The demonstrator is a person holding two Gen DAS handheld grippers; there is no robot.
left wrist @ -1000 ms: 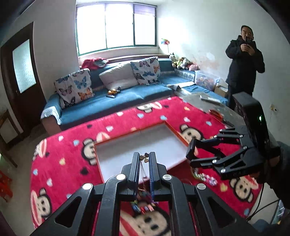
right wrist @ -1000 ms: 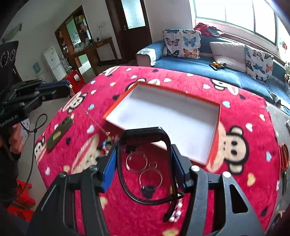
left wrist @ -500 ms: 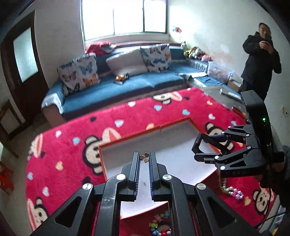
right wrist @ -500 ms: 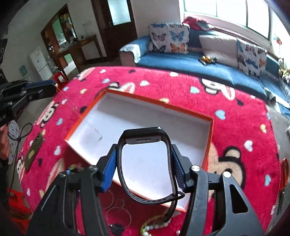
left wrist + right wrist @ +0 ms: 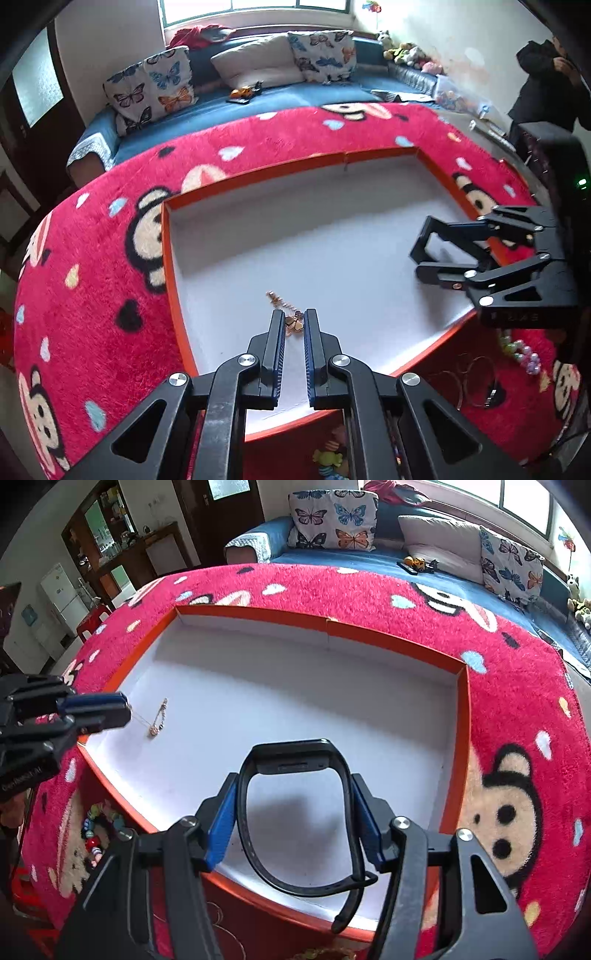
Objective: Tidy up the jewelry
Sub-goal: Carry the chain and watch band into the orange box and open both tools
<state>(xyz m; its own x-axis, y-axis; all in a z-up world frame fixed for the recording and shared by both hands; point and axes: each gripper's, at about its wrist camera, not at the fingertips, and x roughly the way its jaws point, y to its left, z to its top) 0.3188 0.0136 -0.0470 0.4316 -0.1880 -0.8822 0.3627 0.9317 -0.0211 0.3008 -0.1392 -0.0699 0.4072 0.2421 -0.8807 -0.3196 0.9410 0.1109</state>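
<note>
We see the left gripper (image 5: 294, 326) pinching a thin gold chain necklace (image 5: 158, 719) trailing onto the white floor of the orange-rimmed shallow box (image 5: 258, 173); the right gripper (image 5: 295, 818) clamps a black watch band (image 5: 295, 760) over the box, its jaws having just eased wider

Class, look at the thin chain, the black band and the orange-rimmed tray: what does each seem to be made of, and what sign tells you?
Thin gold-coloured chain: probably metal; fine glinting links.
Black looped watch-style band: likely matte rubber or silicone; it bends in a smooth curve with no shine.
Orange-rimmed white tray: probably cardboard; thin flat walls, a seam in the far wall, dull white floor.
</note>
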